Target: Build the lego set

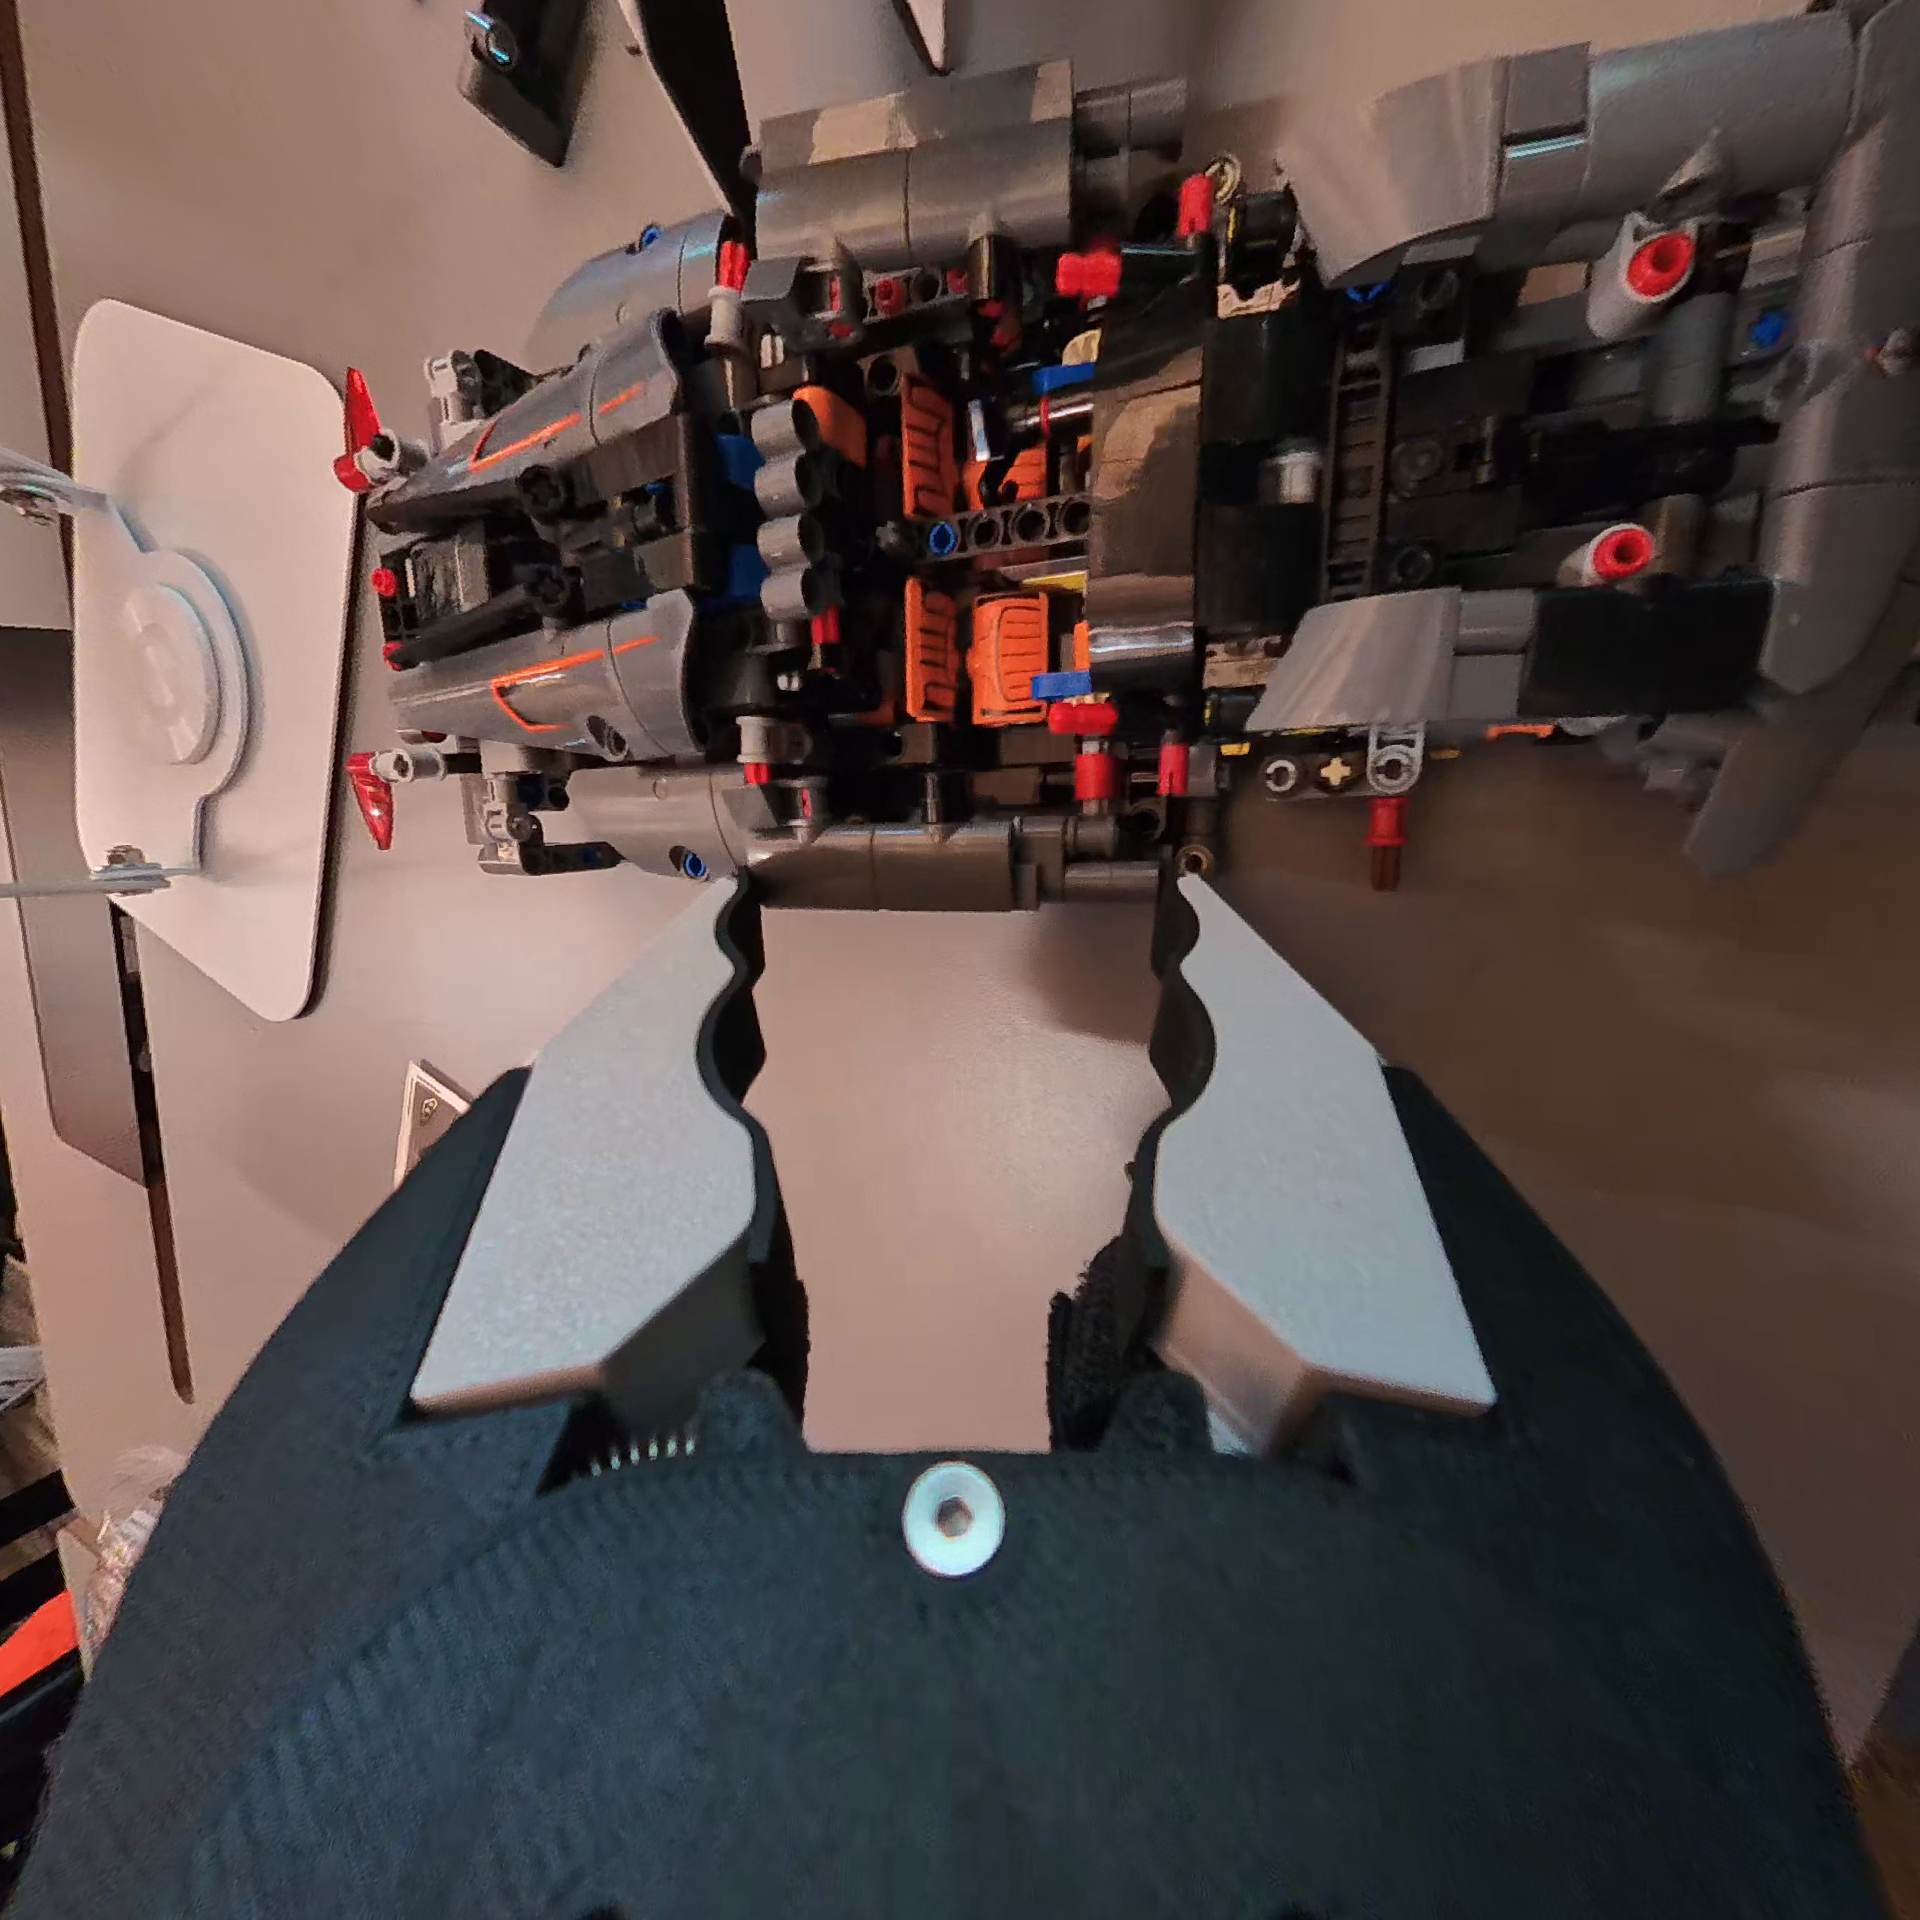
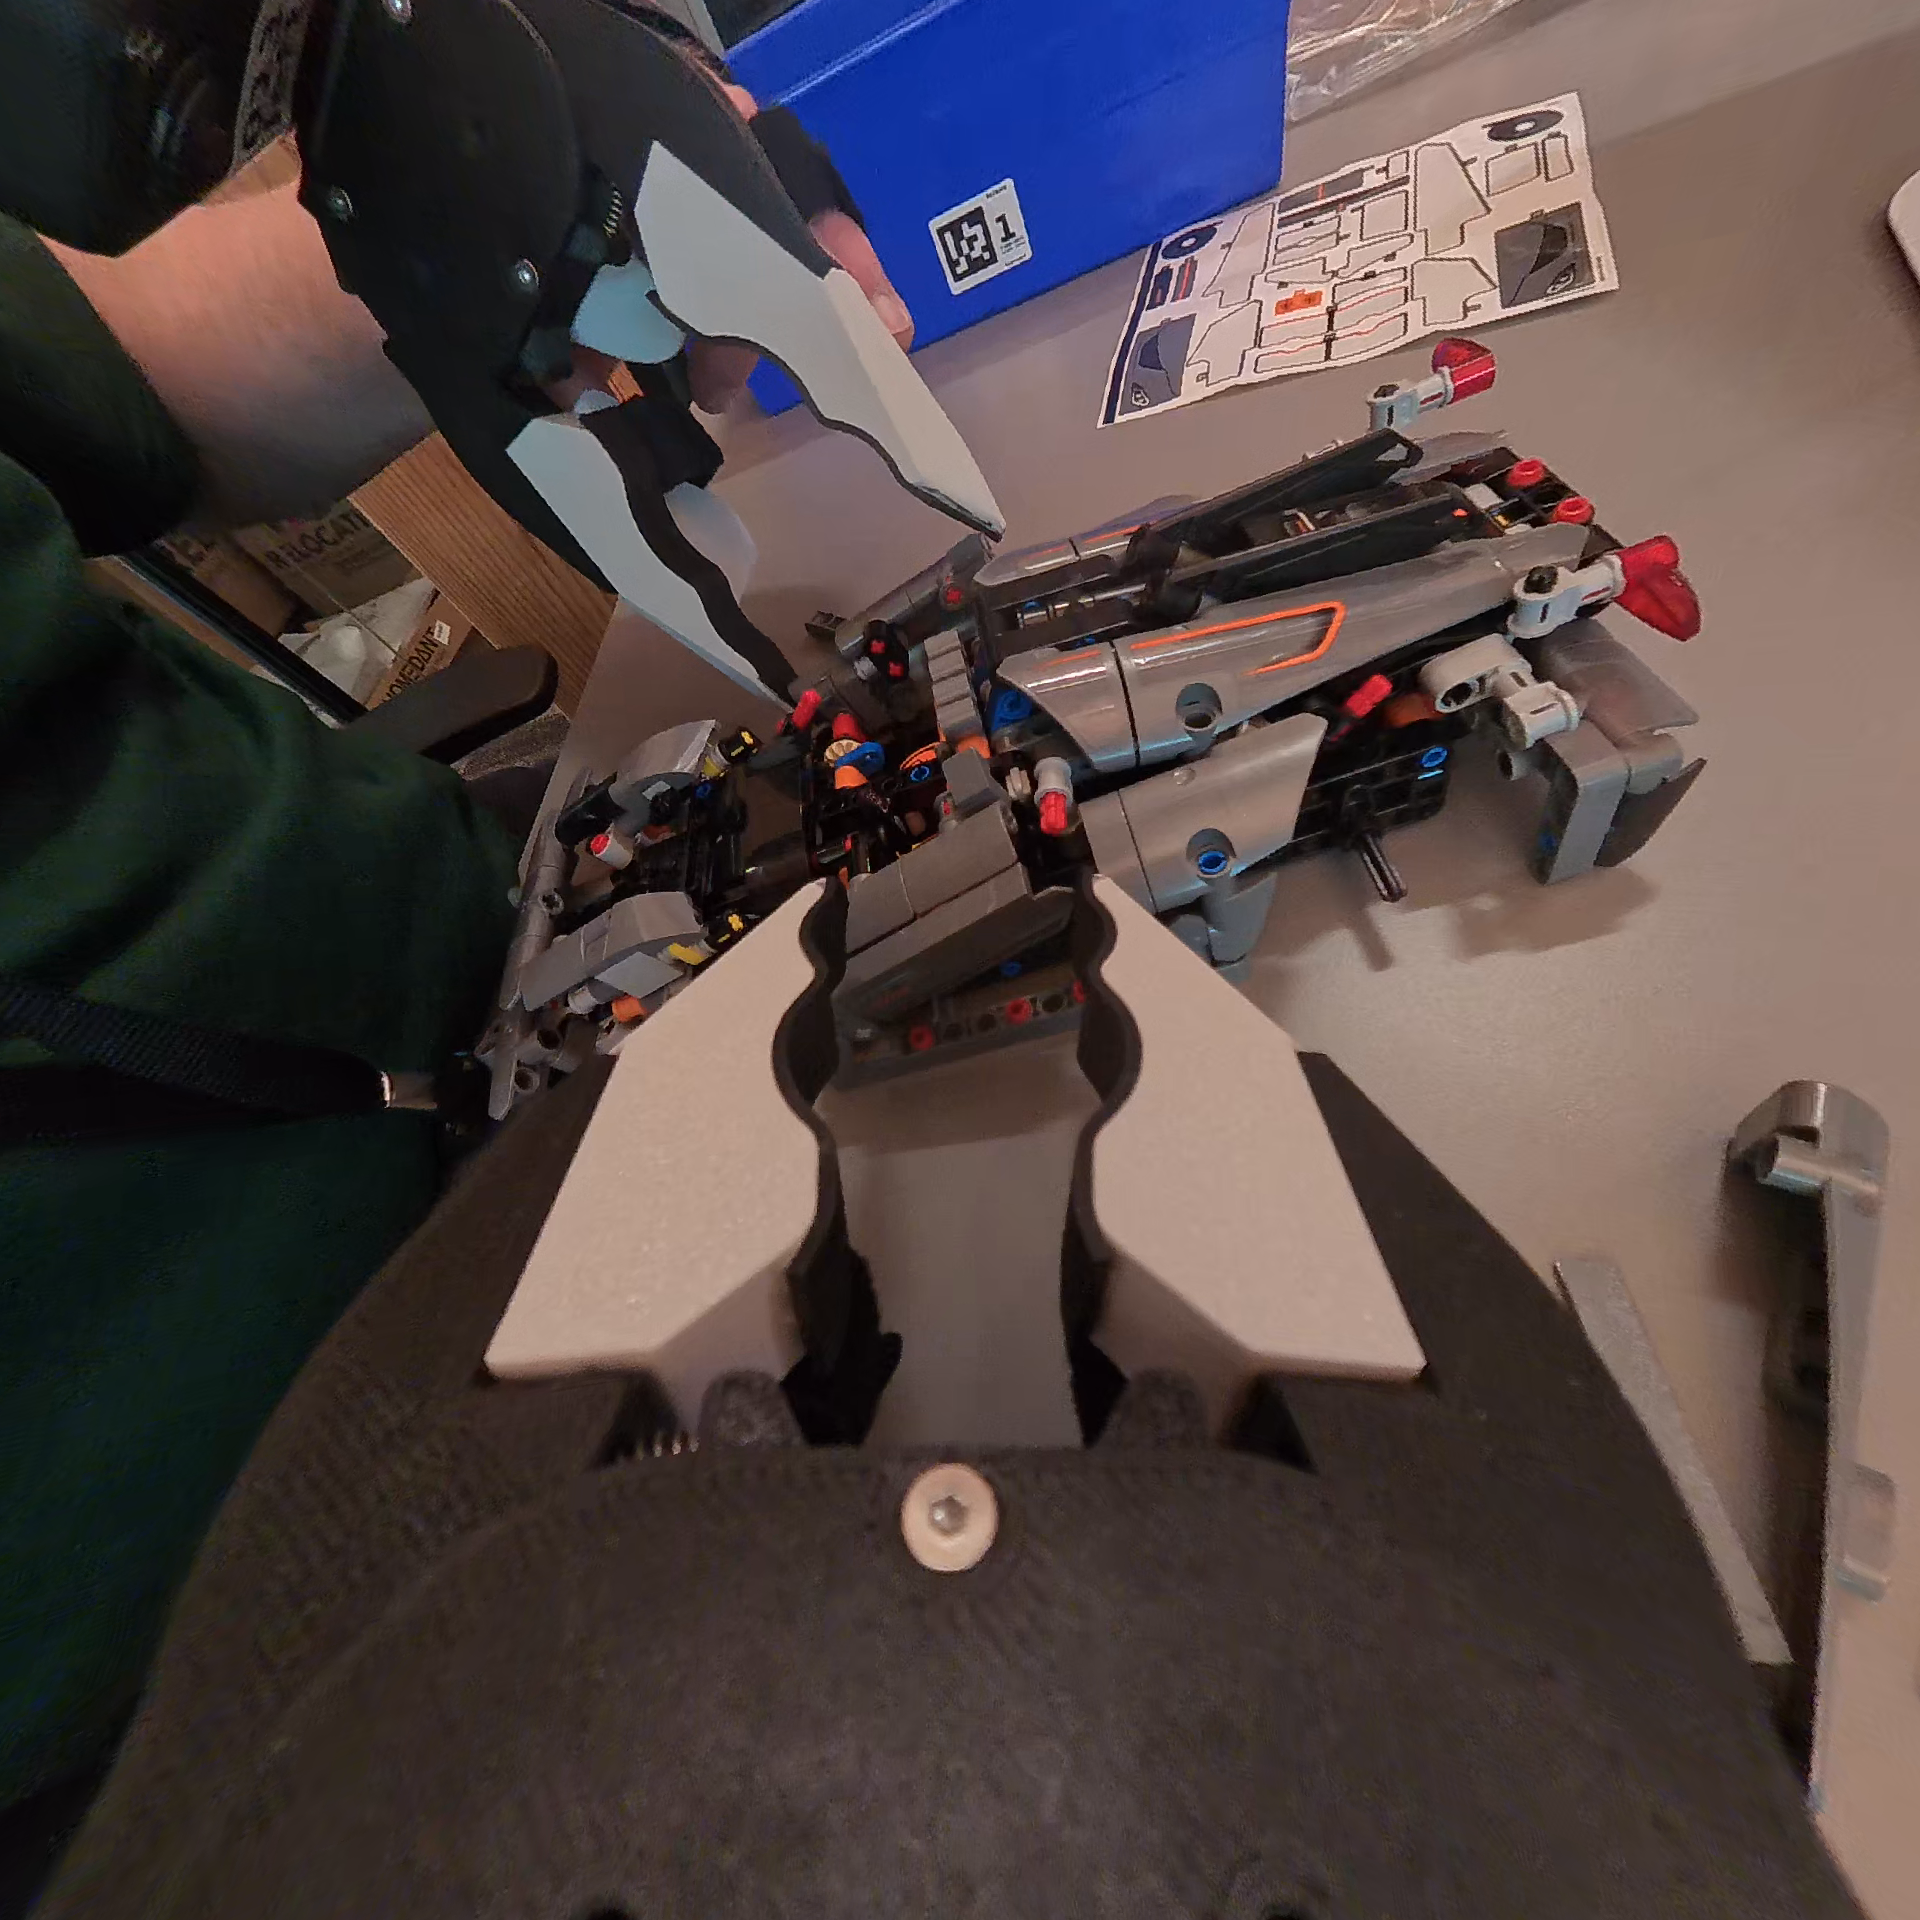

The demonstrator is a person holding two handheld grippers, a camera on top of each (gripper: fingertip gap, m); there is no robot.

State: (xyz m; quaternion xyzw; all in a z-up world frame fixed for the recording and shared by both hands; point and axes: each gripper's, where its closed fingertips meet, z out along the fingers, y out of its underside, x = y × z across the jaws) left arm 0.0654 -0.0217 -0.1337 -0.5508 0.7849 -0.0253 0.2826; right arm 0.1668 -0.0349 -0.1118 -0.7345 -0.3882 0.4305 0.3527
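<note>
One partly built lego car (image 2: 1195, 727), grey with orange lines and many red, blue and black pins, lies on a grey worktop (image 2: 1558, 1039). Two claws work at it, one from each side. The left claw (image 1: 961, 894) is spread wide, its two fingers framing a dark grey side panel (image 1: 904, 873) at the near edge of the car; the fingertips (image 1: 740, 902) sit right at the panel's ends, and I cannot tell whether they press on it. In the right wrist view the same claw comes down from the upper left, held by a person's hand (image 2: 260, 343) in a dark green sleeve. The right claw (image 2: 961, 894) has its two fingers either side of a grey panel block (image 2: 935, 914) on the opposite flank, seemingly clamped on it. Two red translucent tail pieces (image 2: 1657, 597) stick out at one end of the car. Beyond it lie one sticker sheet (image 2: 1361, 260) and one blue box (image 2: 1039, 135). One loose long grey part (image 2: 1829, 1299) rests on the worktop to the right. The left wrist view also shows one flat silver monitor base (image 1: 208, 644) beside the car.
</note>
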